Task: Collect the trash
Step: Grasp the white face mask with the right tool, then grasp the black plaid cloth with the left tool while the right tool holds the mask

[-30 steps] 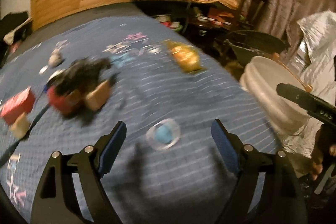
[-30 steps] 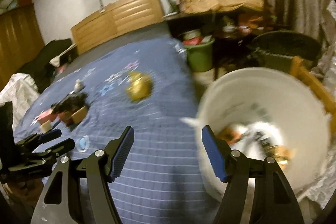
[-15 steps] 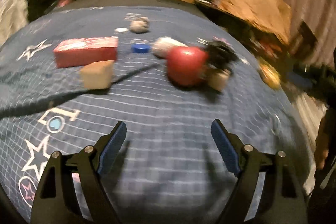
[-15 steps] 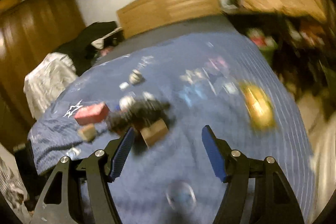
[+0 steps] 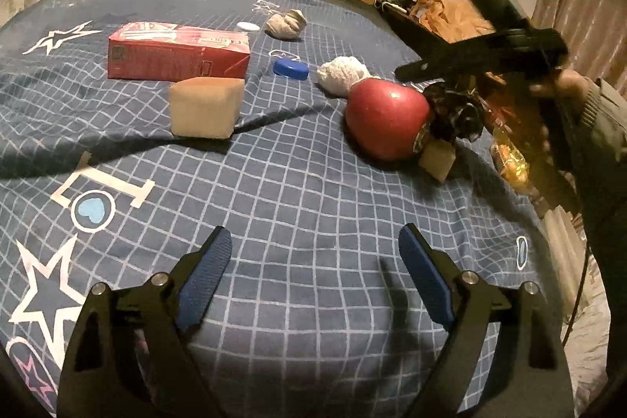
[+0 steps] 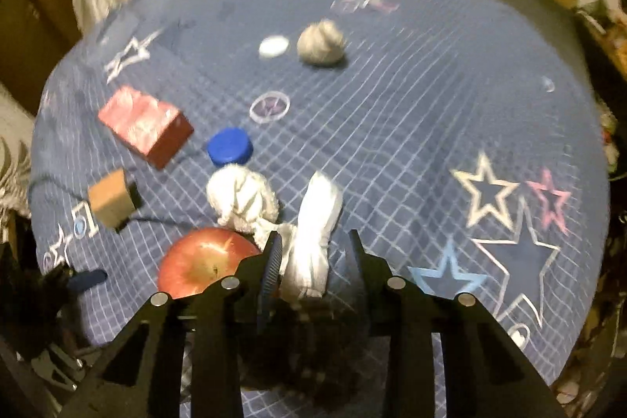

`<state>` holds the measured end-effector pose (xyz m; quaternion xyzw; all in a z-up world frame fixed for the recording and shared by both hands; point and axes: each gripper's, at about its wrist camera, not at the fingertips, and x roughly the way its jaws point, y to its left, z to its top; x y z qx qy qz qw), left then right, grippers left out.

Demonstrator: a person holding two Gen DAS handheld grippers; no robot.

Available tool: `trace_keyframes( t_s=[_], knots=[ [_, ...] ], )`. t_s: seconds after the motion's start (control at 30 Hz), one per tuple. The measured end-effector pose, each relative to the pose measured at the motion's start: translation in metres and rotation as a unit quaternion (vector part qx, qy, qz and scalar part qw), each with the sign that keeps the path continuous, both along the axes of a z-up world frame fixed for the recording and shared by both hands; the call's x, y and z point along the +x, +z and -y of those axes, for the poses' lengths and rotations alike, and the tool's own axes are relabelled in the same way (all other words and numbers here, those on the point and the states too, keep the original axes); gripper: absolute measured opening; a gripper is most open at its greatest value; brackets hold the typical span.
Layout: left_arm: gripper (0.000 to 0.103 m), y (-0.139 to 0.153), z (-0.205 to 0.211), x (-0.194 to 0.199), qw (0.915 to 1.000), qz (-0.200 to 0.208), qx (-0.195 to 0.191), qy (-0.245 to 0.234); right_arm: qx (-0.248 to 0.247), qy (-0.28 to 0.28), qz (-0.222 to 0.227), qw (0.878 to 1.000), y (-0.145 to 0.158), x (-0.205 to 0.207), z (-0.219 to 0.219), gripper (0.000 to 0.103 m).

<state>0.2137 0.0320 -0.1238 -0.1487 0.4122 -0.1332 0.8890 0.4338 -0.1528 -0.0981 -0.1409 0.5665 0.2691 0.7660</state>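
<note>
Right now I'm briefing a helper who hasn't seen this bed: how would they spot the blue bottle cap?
Start at the blue grid-pattern bedspread and find the long red carton lying flat on it. Just past the carton's right end, before the crumpled white tissue, sits the blue bottle cap. It is the only solid blue disc; the other cap, farther back, is white.

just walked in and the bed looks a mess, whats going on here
A person with a gripper in each hand is picking trash off the blue bedspread. The right gripper is down over a white crumpled tissue beside the red apple, with the tissue between its fingers. The left gripper hangs open and empty above bare bedspread.
</note>
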Motion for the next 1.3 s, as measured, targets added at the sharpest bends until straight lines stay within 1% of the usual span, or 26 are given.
trace_keyframes(
  t_s=[0.1, 0.17, 0.2, 0.23, 0.33, 0.4, 0.43, 0.47, 0.57, 0.63, 0.67, 0.73, 0.8, 0.83, 0.87, 0.93, 1.0, 1.07, 1.17, 1.27, 1.3],
  knots=[
    [0.084, -0.001, -0.002, 0.002, 1.0000, 0.000, -0.007, 0.001, -0.007, 0.015, -0.029, 0.999, -0.015, 0.004, -0.004, 0.035],
    [0.084, -0.001, -0.003, 0.002, 1.0000, 0.000, -0.009, 0.002, -0.005, 0.011, -0.035, 0.999, -0.023, 0.006, -0.004, 0.035],
    [0.084, -0.001, -0.003, 0.002, 0.9999, 0.000, -0.010, 0.003, -0.006, 0.009, -0.036, 0.999, -0.028, 0.008, -0.005, 0.034],
    [0.084, -0.001, -0.003, 0.002, 0.9999, 0.000, -0.010, 0.003, -0.007, 0.008, -0.037, 0.999, -0.032, 0.009, -0.006, 0.026],
    [0.084, -0.001, -0.003, 0.002, 0.9999, 0.000, -0.011, 0.004, -0.003, -0.002, -0.020, 1.000, -0.033, 0.002, -0.005, 0.023],
    [0.084, -0.001, -0.003, 0.003, 0.9999, -0.001, -0.012, 0.004, -0.020, 0.003, 0.006, 1.000, -0.020, -0.012, -0.002, 0.023],
    [0.084, -0.001, -0.003, 0.003, 0.9999, -0.001, -0.012, 0.005, -0.016, 0.004, 0.012, 1.000, -0.014, -0.020, 0.002, 0.023],
    [0.084, -0.001, -0.003, 0.003, 0.9999, -0.001, -0.012, 0.005, -0.009, 0.004, 0.017, 1.000, -0.003, -0.034, 0.009, 0.023],
    [0.084, -0.002, -0.003, 0.003, 0.9999, -0.001, -0.012, 0.005, -0.018, -0.008, 0.051, 0.999, 0.025, -0.089, 0.029, 0.023],
    [0.084, -0.002, -0.003, 0.003, 0.9999, -0.001, -0.012, 0.005, 0.023, -0.017, 0.051, 0.998, 0.043, -0.133, 0.047, 0.023],
    [0.084, -0.002, -0.003, 0.003, 0.9999, -0.001, -0.012, 0.005, 0.049, -0.024, 0.044, 0.998, 0.050, -0.166, 0.059, 0.023],
    [0.084, -0.001, -0.003, 0.003, 0.9999, 0.000, -0.011, 0.005, 0.068, -0.031, 0.036, 0.997, 0.051, -0.206, 0.070, 0.023],
    [0.084, -0.001, -0.003, 0.002, 0.9999, 0.000, -0.010, 0.005, 0.084, -0.067, 0.038, 0.993, 0.042, -0.253, 0.087, 0.023],
    [0.084, -0.001, -0.003, 0.003, 0.9999, 0.000, -0.009, 0.005, 0.088, -0.093, 0.047, 0.991, 0.036, -0.274, 0.096, 0.023],
    [0.084, 0.000, -0.003, 0.002, 1.0000, 0.003, -0.007, 0.005, 0.084, -0.112, 0.058, 0.989, 0.032, -0.287, 0.103, 0.023],
    [0.084, 0.003, -0.001, -0.003, 0.9999, 0.014, -0.003, -0.001, 0.051, -0.171, 0.089, 0.980, 0.018, -0.319, 0.122, 0.023],
    [0.084, 0.007, 0.005, -0.009, 0.9995, 0.023, 0.015, -0.018, 0.043, -0.204, 0.109, 0.972, 0.010, -0.338, 0.133, 0.023],
    [0.084, 0.015, 0.020, -0.018, 0.9966, 0.041, 0.049, -0.051, 0.029, -0.225, 0.128, 0.966, 0.002, -0.352, 0.138, 0.023],
    [0.084, 0.028, 0.040, -0.028, 0.9910, 0.065, 0.069, -0.094, -0.014, -0.223, 0.168, 0.960, -0.015, -0.362, 0.129, 0.024],
    [0.084, 0.038, 0.058, -0.027, 0.9842, 0.083, 0.091, -0.127, -0.033, -0.223, 0.188, 0.956, -0.029, -0.355, 0.119, 0.028],
    [0.084, 0.040, 0.063, -0.025, 0.9821, 0.087, 0.097, -0.136, -0.030, -0.225, 0.193, 0.955, -0.033, -0.353, 0.117, 0.028]
  ],
)
